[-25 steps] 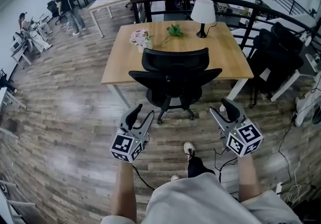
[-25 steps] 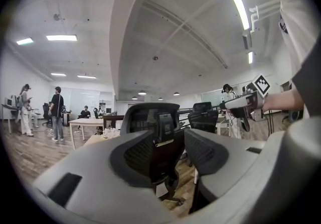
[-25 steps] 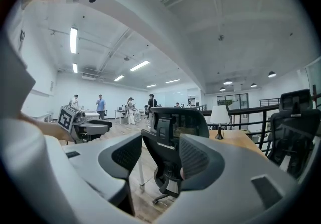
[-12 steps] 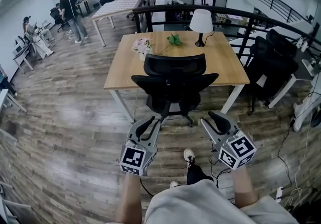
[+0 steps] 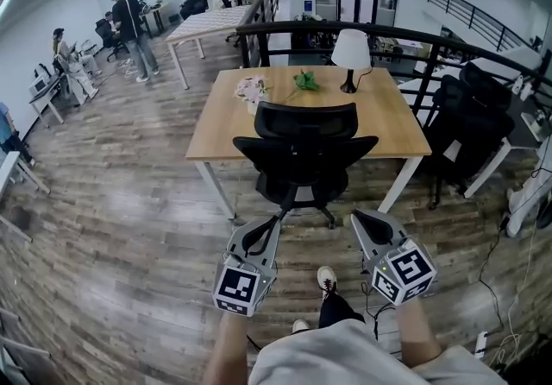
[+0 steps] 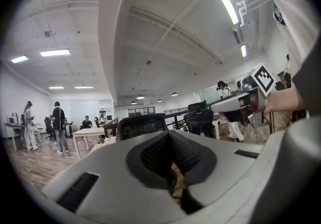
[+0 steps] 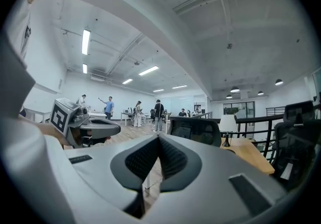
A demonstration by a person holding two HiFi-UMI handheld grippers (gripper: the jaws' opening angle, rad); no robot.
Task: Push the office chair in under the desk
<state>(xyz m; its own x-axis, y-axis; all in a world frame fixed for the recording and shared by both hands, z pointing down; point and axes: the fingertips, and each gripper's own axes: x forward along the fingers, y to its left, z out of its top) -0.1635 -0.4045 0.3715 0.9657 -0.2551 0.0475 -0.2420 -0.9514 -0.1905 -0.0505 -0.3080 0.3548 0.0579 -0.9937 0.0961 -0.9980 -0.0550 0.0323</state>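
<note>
Looking down from my head, the room is evenly bright, and shadows on the wooden floor are soft and faint. The ceiling strips glare white in both of my gripper views. Straight lines bow hard toward every edge, and black corners ring the two gripper views, while the far room stays clear.

Black mesh-back office chair, upright, seat partly under wooden desk, backrest facing camera, armrests beside desk edge.
</note>
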